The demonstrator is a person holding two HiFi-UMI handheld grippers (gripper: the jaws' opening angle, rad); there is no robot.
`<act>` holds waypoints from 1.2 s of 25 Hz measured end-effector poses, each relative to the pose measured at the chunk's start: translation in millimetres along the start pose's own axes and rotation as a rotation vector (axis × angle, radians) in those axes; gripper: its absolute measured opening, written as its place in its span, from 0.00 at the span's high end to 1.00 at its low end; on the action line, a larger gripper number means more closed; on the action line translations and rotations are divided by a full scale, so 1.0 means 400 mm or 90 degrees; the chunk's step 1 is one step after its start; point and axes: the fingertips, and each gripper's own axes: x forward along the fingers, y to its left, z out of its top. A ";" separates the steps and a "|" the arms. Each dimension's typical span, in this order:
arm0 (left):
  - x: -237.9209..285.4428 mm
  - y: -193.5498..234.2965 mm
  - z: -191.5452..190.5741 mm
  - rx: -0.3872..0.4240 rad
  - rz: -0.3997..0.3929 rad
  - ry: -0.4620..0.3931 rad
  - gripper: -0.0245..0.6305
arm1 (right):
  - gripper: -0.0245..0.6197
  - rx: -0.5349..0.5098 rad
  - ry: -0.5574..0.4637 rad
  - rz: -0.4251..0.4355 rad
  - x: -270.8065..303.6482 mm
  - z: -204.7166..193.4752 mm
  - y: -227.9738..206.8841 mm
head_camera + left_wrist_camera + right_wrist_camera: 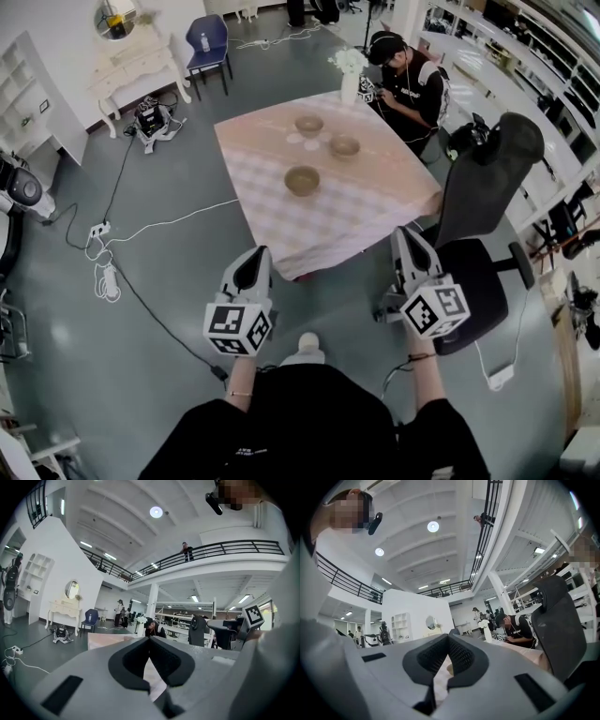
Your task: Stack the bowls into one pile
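Three brown bowls sit on the surface point(366, 211), which has a pink and white checked cloth on it. None of the bowls touch, and no bowl is inside another one. The near bowl point(302, 180) is closest to the person holding the claws. The middle bowl point(344, 146) is a bit behind it on the right. The far bowl point(309, 124) is farthest back. A white vase point(350, 86) with white flowers stands at the far edge, and a seated person point(412, 89) in dark clothes leans over that side. A black chair point(487, 183) stands by the right side of the surface. The left claw point(253, 267) is held out in front of the close edge, well apart from the bowls. Its two jaws are pressed together with nothing between them. The right claw point(412, 246) is held out beside it, near the chair. Its jaws are pressed together too, and it holds nothing.
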 end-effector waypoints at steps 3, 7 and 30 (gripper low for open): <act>0.041 0.042 -0.003 -0.008 0.009 0.006 0.97 | 0.97 -0.001 0.010 0.020 0.069 -0.009 0.003; 0.089 0.075 -0.017 -0.009 0.006 0.018 0.97 | 0.97 -0.003 0.016 0.037 0.137 -0.026 0.003; 0.405 0.227 -0.094 -0.058 0.082 0.086 0.97 | 0.97 0.082 0.122 0.133 0.531 -0.169 -0.162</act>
